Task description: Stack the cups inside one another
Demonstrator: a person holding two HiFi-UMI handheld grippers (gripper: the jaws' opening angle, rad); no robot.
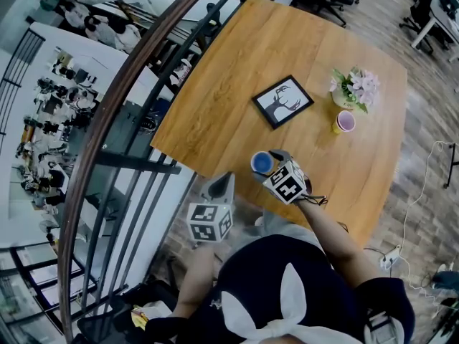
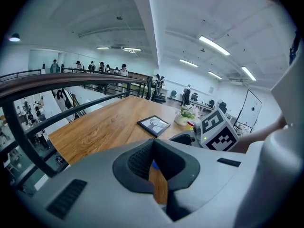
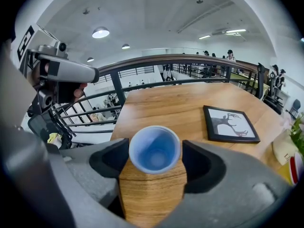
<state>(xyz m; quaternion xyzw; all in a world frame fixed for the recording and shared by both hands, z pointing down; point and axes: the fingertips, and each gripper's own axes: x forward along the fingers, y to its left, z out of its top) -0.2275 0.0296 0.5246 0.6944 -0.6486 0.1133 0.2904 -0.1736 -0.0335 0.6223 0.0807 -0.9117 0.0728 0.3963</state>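
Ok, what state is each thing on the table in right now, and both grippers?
left gripper: shut, empty, held off the edge of the table.
right gripper: shut on the blue cup.
blue cup: upright, empty, at the table's near edge.
yellow cup: upright, free, pink inside, beside the flower pot.
picture frame: lying flat, face up.
flower pot: upright.

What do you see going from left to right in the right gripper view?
left gripper → blue cup → picture → vase
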